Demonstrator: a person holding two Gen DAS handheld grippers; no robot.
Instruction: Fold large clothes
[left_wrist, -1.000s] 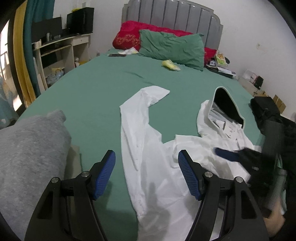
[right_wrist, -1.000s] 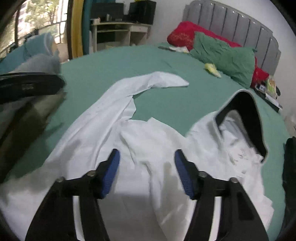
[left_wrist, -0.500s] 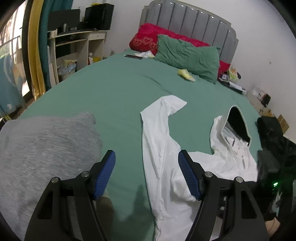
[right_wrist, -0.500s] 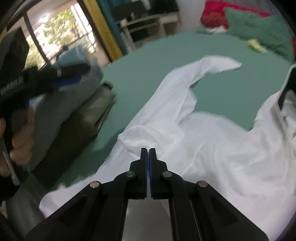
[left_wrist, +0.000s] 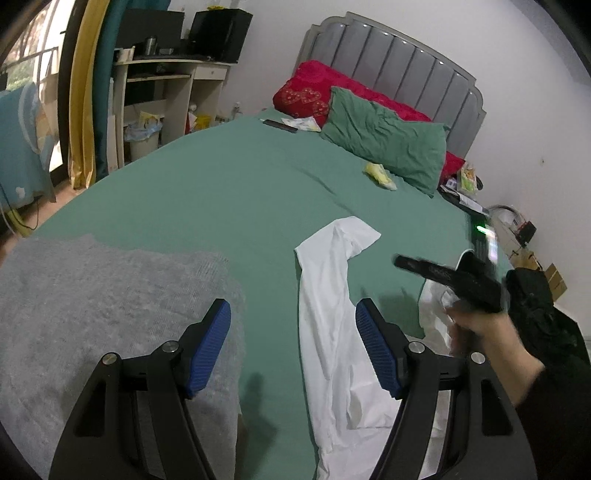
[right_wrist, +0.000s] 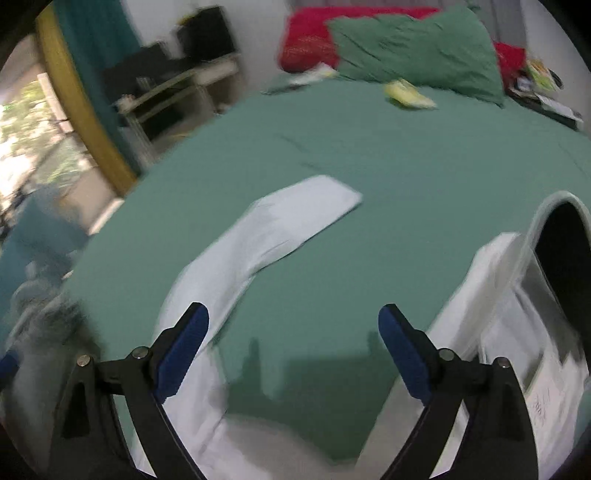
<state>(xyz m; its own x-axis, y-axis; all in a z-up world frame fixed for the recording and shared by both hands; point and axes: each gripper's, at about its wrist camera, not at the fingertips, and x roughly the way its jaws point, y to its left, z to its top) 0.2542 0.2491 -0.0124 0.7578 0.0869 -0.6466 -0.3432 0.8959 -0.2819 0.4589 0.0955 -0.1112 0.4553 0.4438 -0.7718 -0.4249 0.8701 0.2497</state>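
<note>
Two grippers hung over the bed (left_wrist: 229, 192), both with jaws spread wide and holding nothing. The left gripper (left_wrist: 293, 347) showed ribbed blue pads (left_wrist: 208, 349) on black arms, hovering above the smooth green sheet between a nubbly grey blanket (left_wrist: 92, 302) on its left and the white hooded garment (left_wrist: 332, 332) on its right. That garment lay rumpled on the near part of the sheet; one long sleeve (left_wrist: 340, 240) ran away from the camera and bent at its flat, squared cuff. In the left wrist view, the right gripper (left_wrist: 443, 275) appeared as a blurred black shape in the person's right hand (left_wrist: 476, 328), above the garment's bunched body.

From the right wrist view, the right gripper (right_wrist: 293, 347) was open over bare sheet (right_wrist: 369, 166), with the white sleeve (right_wrist: 266, 236) curving past its left pad (right_wrist: 181, 354) and the garment's hood (right_wrist: 554, 251) beside its right pad, the hood's oval opening dark inside a pale rim. This view was smeared by motion.

At the head of the bed, a crumpled green pillow (left_wrist: 384, 136) leaned on a red one (left_wrist: 314, 92) before a padded, vertically channelled grey headboard (left_wrist: 399, 62). A small yellow item (left_wrist: 380, 173) lay just in front of the green pillow.
</note>
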